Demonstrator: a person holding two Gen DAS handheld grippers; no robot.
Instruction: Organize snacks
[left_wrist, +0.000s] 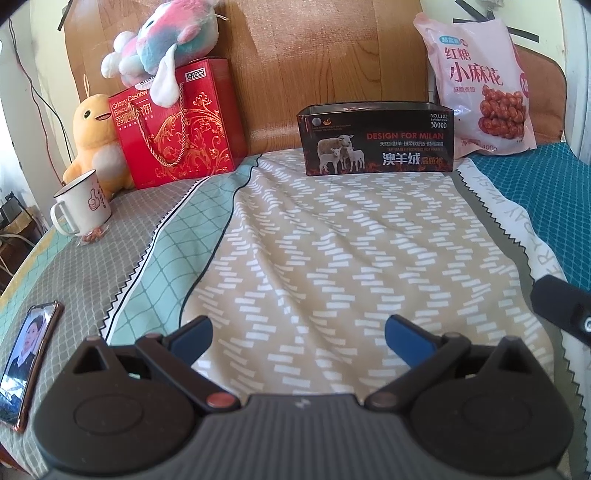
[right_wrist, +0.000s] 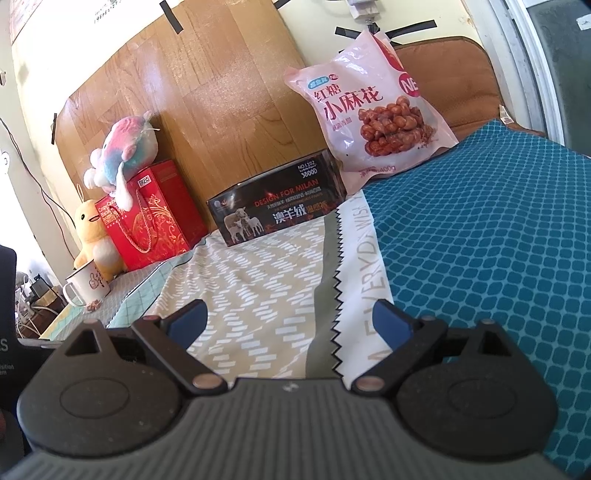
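Observation:
A pink snack bag (left_wrist: 480, 85) leans upright against the headboard at the far right, also in the right wrist view (right_wrist: 373, 107). A black open-topped box (left_wrist: 376, 138) stands left of it on the bed, also in the right wrist view (right_wrist: 277, 206). A small wrapped snack (left_wrist: 94, 234) lies by a white mug (left_wrist: 81, 203). My left gripper (left_wrist: 299, 336) is open and empty, low over the bedspread. My right gripper (right_wrist: 291, 321) is open and empty, over the bedspread's right edge.
A red gift box (left_wrist: 181, 125) with a pastel plush (left_wrist: 166, 40) on top stands at the far left, a yellow duck plush (left_wrist: 92, 136) beside it. A phone (left_wrist: 27, 354) lies at the near left. A teal mat (right_wrist: 480, 236) covers the bed's right side.

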